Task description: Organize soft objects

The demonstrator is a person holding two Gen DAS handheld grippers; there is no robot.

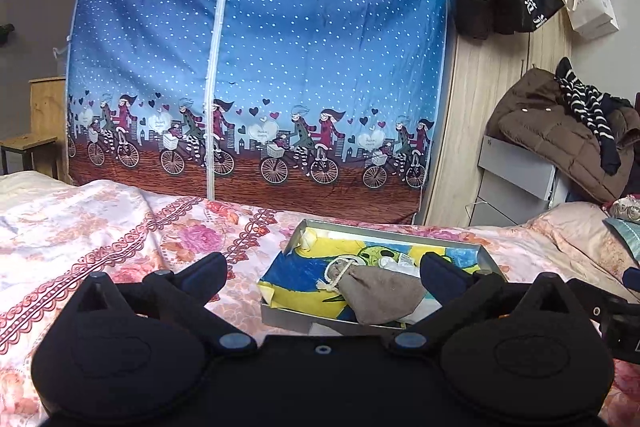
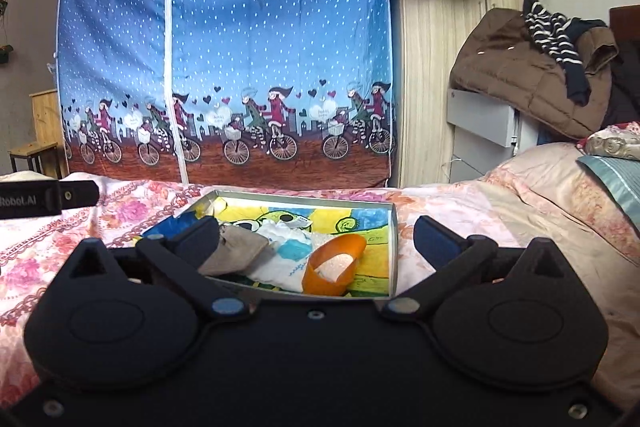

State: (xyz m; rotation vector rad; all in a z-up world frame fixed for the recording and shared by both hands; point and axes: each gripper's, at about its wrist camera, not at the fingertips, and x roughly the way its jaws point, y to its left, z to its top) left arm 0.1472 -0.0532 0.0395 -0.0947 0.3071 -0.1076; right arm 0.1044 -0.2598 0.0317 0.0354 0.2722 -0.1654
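- Both claws are spread wide and carrying nothing: your left gripper [image 1: 322, 277] and your right gripper [image 2: 316, 235] each hang just short of the shallow grey metal tray [image 2: 394, 251] on the pink floral bedspread [image 1: 120, 227].
- The soft things look gathered in that tray, lying on its yellow-and-blue cartoon lining [image 2: 360, 223]: a grey drawstring cloth pouch [image 1: 376, 291] at the near left, a white-and-blue crumpled cloth [image 2: 290, 255] in the middle, and an orange soft ring-shaped piece [image 2: 336, 263] at the near right.
- From the left wrist camera the pouch sits between your fingers, cord end pointing left; the right finger overlaps its far edge in view, though I can't tell if it touches.
- My read: the step in hand is tidying what lies in the tray, or checking that nothing is left outside.
- If you take the pouch, come down on its bulky body, not the knotted cord, and close slowly so the cloth bunches between the pads.
- Keep your fingertips inside the tray wall; a catch on the rim could slide the tray across the soft bedding.
- The right claw has the orange piece nearly dead ahead. Pinch one wall of the ring; it will likely flatten.
- Mind the other gripper, just beside you at the edge of each view. Work one claw at a time.
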